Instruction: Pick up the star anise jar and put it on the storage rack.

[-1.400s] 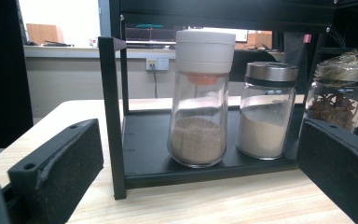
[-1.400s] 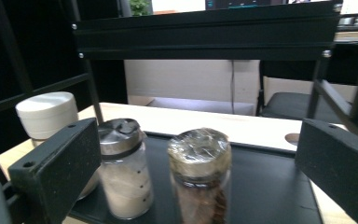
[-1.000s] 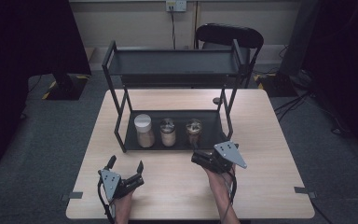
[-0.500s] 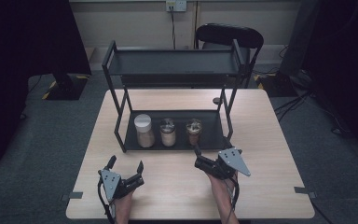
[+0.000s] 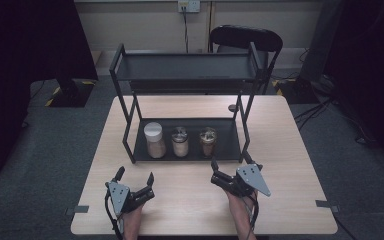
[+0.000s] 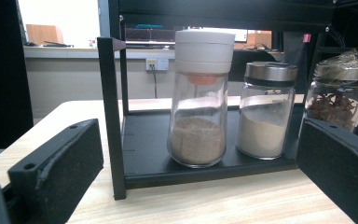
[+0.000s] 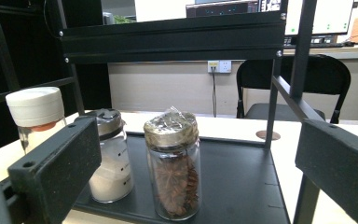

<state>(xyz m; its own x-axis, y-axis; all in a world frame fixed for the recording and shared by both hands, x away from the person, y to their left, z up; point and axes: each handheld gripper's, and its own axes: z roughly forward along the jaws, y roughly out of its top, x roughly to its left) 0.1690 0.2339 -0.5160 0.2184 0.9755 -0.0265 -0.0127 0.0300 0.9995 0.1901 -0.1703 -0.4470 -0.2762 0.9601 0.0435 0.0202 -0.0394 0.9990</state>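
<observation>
Three glass jars stand in a row on the bottom shelf of a black metal rack. The white-capped jar holds brown powder, the steel-lidded jar pale powder, and the wrapped-top jar star anise. My left gripper rests open on the table in front of the rack's left end, facing the white-capped jar. My right gripper stands open just before the rack's front edge, with the star anise jar between its jaws' line of sight, not touching.
The rack's upper shelf is bare. A black chair stands behind the wooden table. A small round disc lies on the table behind the rack. Dark curtains flank the sides.
My right gripper has drawn back slightly toward the table's front edge and turned a little to the right. The left gripper has stayed put.
</observation>
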